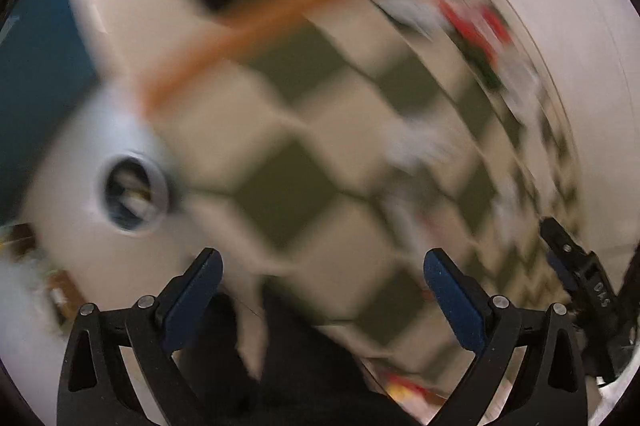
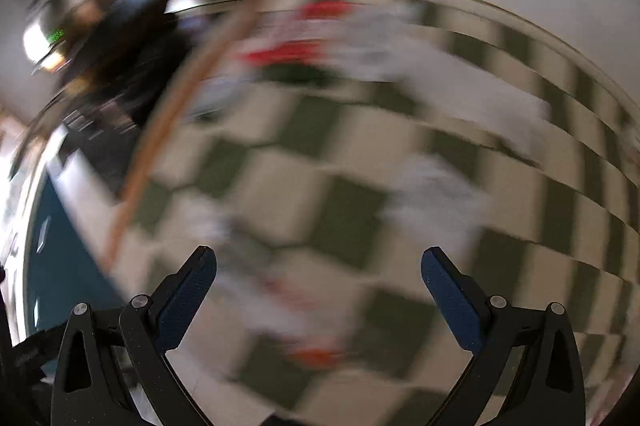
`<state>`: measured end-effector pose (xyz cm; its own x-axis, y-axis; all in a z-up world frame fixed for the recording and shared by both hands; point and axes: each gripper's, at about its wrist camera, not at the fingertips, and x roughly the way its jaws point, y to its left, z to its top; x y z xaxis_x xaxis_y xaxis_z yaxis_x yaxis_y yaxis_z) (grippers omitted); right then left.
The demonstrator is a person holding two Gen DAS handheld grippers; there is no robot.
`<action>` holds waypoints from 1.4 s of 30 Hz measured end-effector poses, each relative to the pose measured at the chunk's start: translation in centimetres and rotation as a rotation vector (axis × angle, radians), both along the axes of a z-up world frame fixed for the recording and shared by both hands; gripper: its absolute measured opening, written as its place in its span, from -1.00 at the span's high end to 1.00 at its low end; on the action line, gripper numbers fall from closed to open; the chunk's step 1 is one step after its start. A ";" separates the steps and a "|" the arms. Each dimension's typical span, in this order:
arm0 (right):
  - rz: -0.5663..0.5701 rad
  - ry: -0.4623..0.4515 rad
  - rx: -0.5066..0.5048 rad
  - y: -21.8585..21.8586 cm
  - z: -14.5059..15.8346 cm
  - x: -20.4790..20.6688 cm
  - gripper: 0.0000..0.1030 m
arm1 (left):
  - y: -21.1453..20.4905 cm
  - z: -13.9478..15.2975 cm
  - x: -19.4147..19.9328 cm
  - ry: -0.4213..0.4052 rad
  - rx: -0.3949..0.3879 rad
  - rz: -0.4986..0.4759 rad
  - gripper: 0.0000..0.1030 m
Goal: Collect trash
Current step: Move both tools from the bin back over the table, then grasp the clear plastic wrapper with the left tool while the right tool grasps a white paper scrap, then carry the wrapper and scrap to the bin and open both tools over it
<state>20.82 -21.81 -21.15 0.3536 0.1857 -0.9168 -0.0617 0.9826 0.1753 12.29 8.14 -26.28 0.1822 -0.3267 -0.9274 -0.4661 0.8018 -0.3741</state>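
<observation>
Both views are motion-blurred. My left gripper (image 1: 322,266) is open and empty above a green-and-cream checkered cloth (image 1: 280,186). A grey round bin (image 1: 134,192) with scraps inside stands to its left. Red and white wrappers (image 1: 476,26) lie blurred at the far right of the cloth. My right gripper (image 2: 318,264) is open and empty over the same cloth (image 2: 352,218). White crumpled paper (image 2: 440,194) lies just ahead of it, more white paper (image 2: 472,86) further back, red and green wrappers (image 2: 296,58) beyond, and a red-marked scrap (image 2: 316,354) close below.
An orange-brown edge strip (image 1: 280,14) borders the cloth, also in the right wrist view (image 2: 176,114). A blue surface (image 1: 36,66) lies at the left. A dark figure (image 2: 128,58) stands at the far left. The other gripper's black frame (image 1: 580,278) shows at right.
</observation>
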 end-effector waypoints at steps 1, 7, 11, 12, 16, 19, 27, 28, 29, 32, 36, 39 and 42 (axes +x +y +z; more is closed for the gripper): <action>-0.025 0.011 -0.017 -1.9 -0.4 0.6 -1.00 | -1.6 -0.8 0.9 0.022 -0.021 -0.028 -0.89; -0.070 0.063 -0.053 -8.3 -3.0 2.0 -1.00 | -8.5 -4.5 4.1 0.145 -0.086 -0.098 -0.45; -0.029 0.096 -0.047 -8.8 -4.7 2.8 -1.00 | -9.8 -3.2 6.6 0.116 0.082 -0.140 0.48; -0.011 0.102 -0.051 -8.3 -5.1 3.0 -1.00 | -10.1 -3.0 7.3 0.111 0.125 -0.164 0.82; 0.072 0.080 -0.067 -6.4 -5.8 4.3 -1.00 | -9.8 -2.6 9.1 0.069 0.250 -0.219 0.98; 0.138 0.057 -0.093 -4.5 -6.4 5.3 -1.00 | -9.1 -2.3 9.8 0.057 0.304 -0.224 0.99; 0.303 -0.026 -0.162 0.4 -7.8 5.2 -0.07 | -8.5 -1.0 9.8 0.028 0.413 -0.228 0.99; 0.322 -0.033 -0.167 1.0 -7.7 4.8 0.31 | -8.4 -0.9 9.6 0.028 0.411 -0.227 0.99; 0.345 -0.037 -0.171 1.6 -7.6 4.5 0.82 | -8.2 -0.8 9.3 0.028 0.406 -0.226 0.99; 0.334 -0.020 -0.115 2.1 -7.3 3.8 0.98 | -8.2 -0.5 9.3 0.017 0.404 -0.225 0.99; 0.291 -0.007 0.016 1.4 -5.1 3.4 0.98 | -7.7 1.9 7.9 -0.033 0.418 -0.215 1.00; 0.282 -0.021 0.084 1.8 -2.8 3.3 0.98 | -5.8 4.4 6.7 -0.082 0.438 -0.190 1.00; 0.293 -0.050 0.125 3.5 -0.6 2.8 0.98 | -3.8 6.7 5.2 -0.120 0.472 -0.161 1.00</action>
